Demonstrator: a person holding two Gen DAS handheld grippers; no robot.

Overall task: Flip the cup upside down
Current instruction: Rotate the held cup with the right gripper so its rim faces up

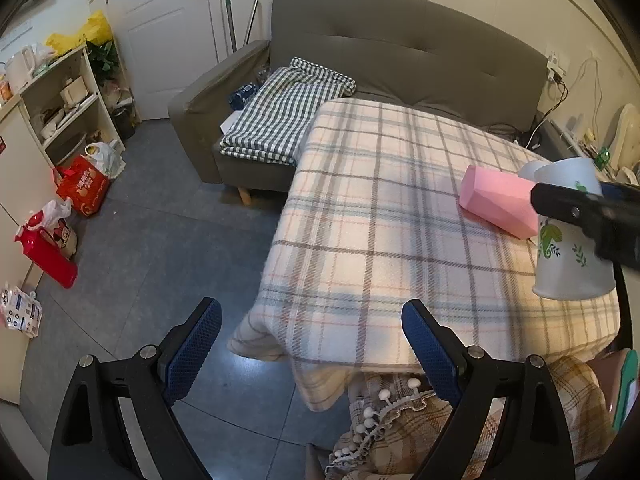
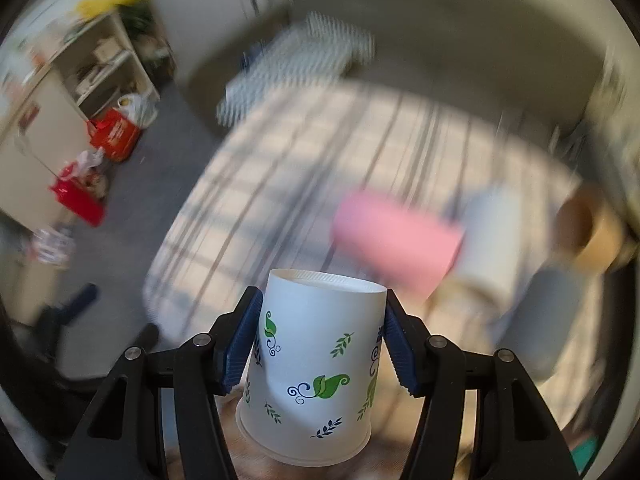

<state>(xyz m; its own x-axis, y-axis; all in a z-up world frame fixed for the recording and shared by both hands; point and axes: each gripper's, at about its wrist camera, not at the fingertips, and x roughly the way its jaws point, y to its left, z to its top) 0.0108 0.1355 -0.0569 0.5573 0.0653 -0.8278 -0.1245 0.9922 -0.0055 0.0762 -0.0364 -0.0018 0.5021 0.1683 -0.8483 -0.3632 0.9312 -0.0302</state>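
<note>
A white paper cup [image 2: 312, 364] with green leaf prints is held upside down, base up and rim down, between the blue pads [image 2: 244, 340] of my right gripper [image 2: 320, 344], which is shut on it. The same cup [image 1: 568, 240] shows at the right edge of the left wrist view, in the air over the plaid table [image 1: 400, 220], with the right gripper [image 1: 588, 216] across it. My left gripper [image 1: 312, 344] is open and empty, near the table's front left corner.
A pink faceted box [image 1: 498, 200] lies on the table, with another white cup [image 1: 530, 170] behind it. A grey sofa [image 1: 400, 52] with a checked blanket [image 1: 288, 112] stands beyond. A shelf [image 1: 68, 100] and red bags [image 1: 82, 186] are at the left. The right wrist view is blurred.
</note>
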